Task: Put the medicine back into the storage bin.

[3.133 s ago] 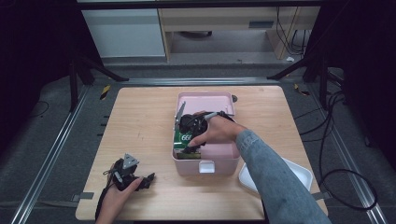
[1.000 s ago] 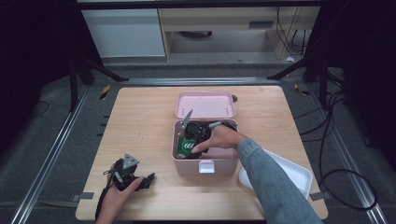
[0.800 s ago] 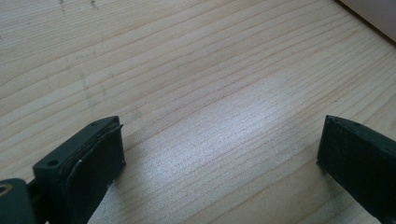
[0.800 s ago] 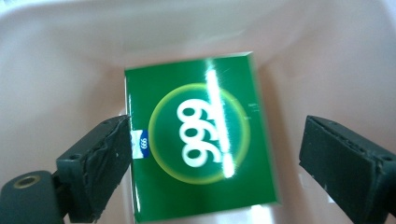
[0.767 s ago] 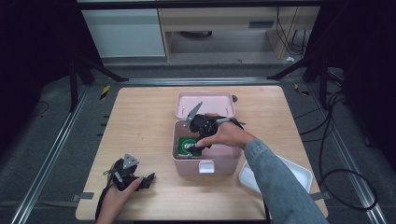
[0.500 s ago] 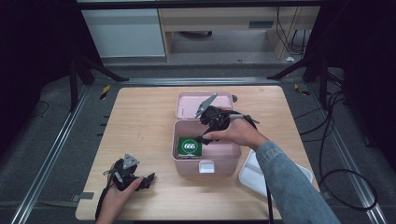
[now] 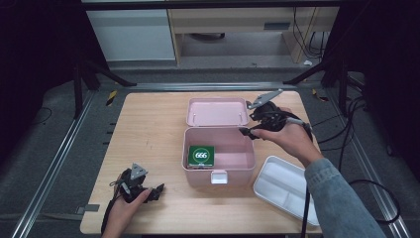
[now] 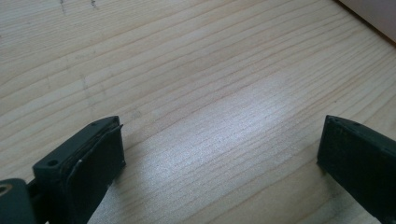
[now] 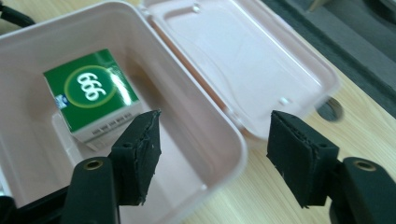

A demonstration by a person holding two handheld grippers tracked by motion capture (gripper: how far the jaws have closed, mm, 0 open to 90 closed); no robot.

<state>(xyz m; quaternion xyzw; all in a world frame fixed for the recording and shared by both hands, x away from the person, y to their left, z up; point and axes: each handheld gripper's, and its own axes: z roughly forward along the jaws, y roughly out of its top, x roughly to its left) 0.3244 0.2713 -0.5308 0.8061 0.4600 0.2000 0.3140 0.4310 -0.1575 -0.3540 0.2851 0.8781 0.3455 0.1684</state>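
Pale wood tabletop (image 7: 148, 129) lies under your left tongs (image 7: 157, 190), which rest on it with jaws spread wide and empty. Farther on, the green box (image 7: 201, 155) sits inside the pink case (image 7: 218, 171); your right tongs (image 7: 247, 131), empty, have just been narrowing. Beyond, grey floor (image 7: 237, 69) and a cabinet (image 7: 131, 34).

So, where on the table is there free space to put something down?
The widest bare wood lies left of the pink box, behind the left gripper. A narrower strip runs along the table's far edge behind the open lid. The near right corner is crowded: the white tray sits close beside the box.
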